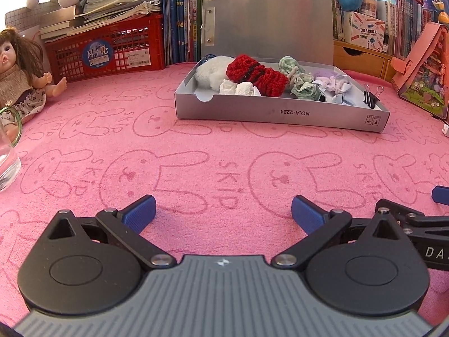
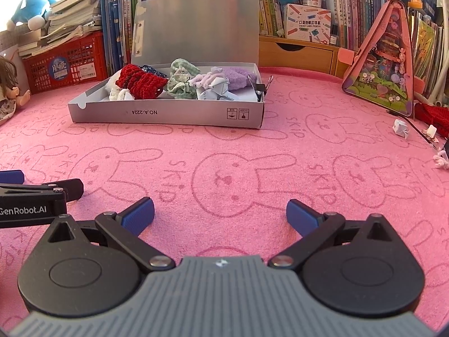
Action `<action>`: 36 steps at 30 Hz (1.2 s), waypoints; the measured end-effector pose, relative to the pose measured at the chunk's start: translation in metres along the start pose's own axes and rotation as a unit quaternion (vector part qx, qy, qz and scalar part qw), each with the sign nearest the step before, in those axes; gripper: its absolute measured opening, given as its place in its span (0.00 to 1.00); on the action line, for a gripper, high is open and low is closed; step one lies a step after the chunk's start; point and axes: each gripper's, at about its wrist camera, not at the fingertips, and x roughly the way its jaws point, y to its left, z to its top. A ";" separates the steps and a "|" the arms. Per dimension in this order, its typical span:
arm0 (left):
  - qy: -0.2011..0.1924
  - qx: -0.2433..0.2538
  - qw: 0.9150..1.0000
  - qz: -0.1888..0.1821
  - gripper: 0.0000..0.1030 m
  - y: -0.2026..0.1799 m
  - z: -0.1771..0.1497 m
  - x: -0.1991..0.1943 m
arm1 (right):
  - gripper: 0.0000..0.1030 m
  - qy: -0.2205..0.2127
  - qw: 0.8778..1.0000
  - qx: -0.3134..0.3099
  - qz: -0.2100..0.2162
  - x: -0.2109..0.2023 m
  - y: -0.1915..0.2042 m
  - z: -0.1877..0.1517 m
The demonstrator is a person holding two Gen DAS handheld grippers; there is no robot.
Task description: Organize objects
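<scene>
A grey box with its lid raised lies on the pink bunny-print cloth. Inside are a red knitted piece, a white fluffy piece, green checked cloth, a purple fluffy piece and folded paper. Binder clips grip its right edge. My left gripper is open and holds nothing, well short of the box. My right gripper is open too, beside the left one. A small folded paper lies loose at the right.
A doll and a glass mug sit at the left. A red crate of books, shelved books and a wooden drawer line the back. A pink triangular toy house stands at the right, with small bits near it.
</scene>
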 end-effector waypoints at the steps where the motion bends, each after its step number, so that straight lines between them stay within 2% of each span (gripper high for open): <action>1: -0.001 0.000 1.000 0.000 1.00 0.000 0.000 0.000 | 1.00 0.000 1.000 0.000 0.000 0.000 0.000 0.000; 11: -0.006 -0.007 1.000 0.002 1.00 0.001 -0.001 0.000 | 1.00 -0.001 1.000 0.001 0.000 -0.001 0.000 0.000; 17: -0.007 -0.026 0.999 0.021 1.00 0.003 0.000 0.000 | 1.00 -0.001 1.000 0.001 0.000 -0.001 0.000 0.000; 36: -0.005 -0.024 0.999 0.022 1.00 0.004 0.000 0.000 | 1.00 -0.002 1.000 0.000 0.000 -0.001 0.000 0.000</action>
